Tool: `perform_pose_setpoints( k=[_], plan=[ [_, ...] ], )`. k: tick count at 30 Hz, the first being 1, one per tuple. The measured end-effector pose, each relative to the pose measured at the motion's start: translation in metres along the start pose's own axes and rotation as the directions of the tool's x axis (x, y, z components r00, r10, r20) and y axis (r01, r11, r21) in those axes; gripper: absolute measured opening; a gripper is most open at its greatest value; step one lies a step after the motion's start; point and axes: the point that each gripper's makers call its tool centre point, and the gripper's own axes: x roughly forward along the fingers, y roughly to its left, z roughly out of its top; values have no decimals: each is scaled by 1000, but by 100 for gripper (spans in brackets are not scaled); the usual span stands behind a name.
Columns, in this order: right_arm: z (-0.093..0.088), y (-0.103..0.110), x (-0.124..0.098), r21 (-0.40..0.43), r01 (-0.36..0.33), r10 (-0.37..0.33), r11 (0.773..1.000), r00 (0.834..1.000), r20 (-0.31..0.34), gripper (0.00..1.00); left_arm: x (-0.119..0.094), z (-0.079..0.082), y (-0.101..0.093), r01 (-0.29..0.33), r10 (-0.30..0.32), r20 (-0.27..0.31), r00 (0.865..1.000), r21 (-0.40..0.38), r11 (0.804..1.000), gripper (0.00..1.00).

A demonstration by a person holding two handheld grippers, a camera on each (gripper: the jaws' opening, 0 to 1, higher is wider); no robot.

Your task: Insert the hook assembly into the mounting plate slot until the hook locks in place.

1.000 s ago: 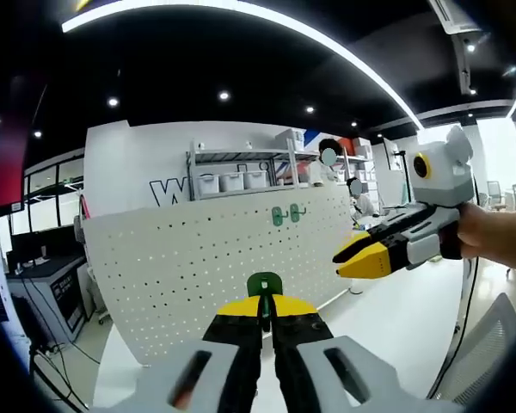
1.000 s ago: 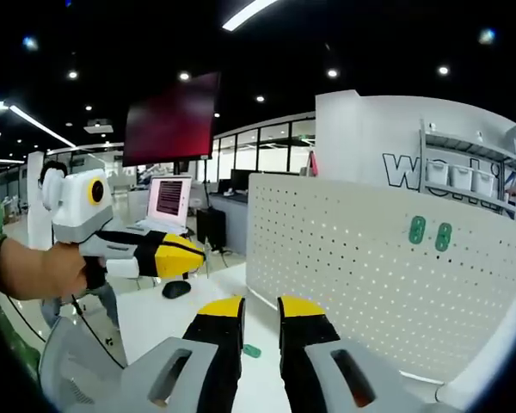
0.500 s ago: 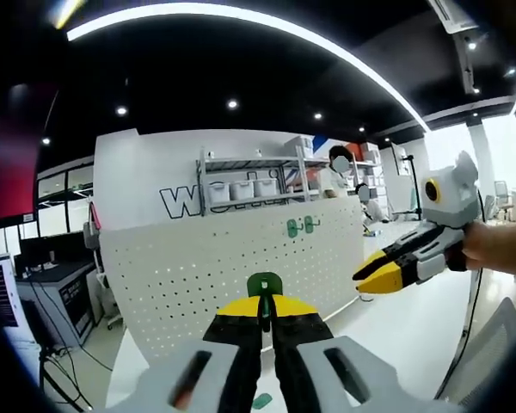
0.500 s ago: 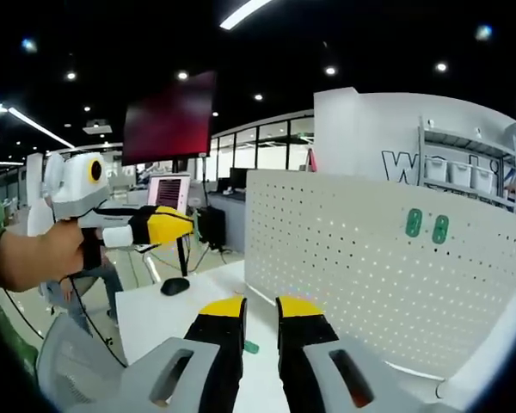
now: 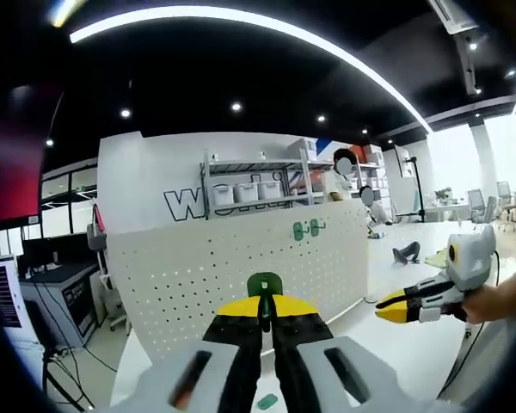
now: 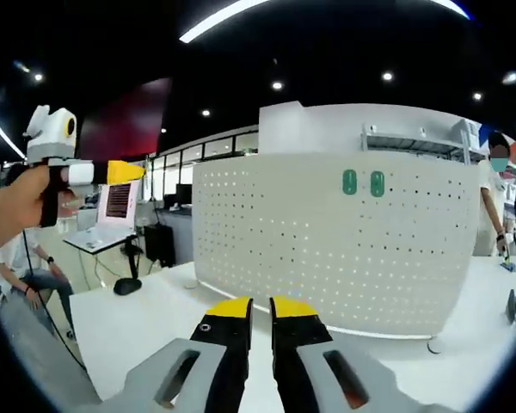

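Note:
My left gripper (image 5: 264, 303) is shut on a green hook piece (image 5: 263, 286) that sticks up between its yellow tips. Beyond it stands the white pegboard (image 5: 232, 271), upright on the table, with two green hooks (image 5: 307, 229) mounted near its top edge. The right gripper (image 5: 394, 306) hangs low at the right, held by a hand (image 5: 503, 301). In the right gripper view my right gripper (image 6: 261, 308) has a narrow gap and nothing between its jaws. It faces the pegboard (image 6: 327, 258) and the two green hooks (image 6: 364, 182). The left gripper (image 6: 125, 171) floats at the upper left.
A small green part (image 5: 267, 401) lies on the white table (image 6: 146, 314) below my left jaws. A laptop (image 6: 112, 206) and a seated person (image 6: 21, 267) are at the left. Another person (image 6: 497, 202) stands right of the board, and shelving (image 5: 254, 185) stands behind it.
The right gripper has dropped lower and further right in the left gripper view, its jaws have narrowed, and its camera now faces the pegboard squarely. The left gripper keeps its hold on the green hook.

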Motion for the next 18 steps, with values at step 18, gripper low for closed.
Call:
perform_pose_setpoints(
  k=[18],
  plan=[
    [-38,19,-12,-83,-45,37,995,995,-97,7,-10,12,5,-20,20,18,1000,18,1000,2]
  ],
)
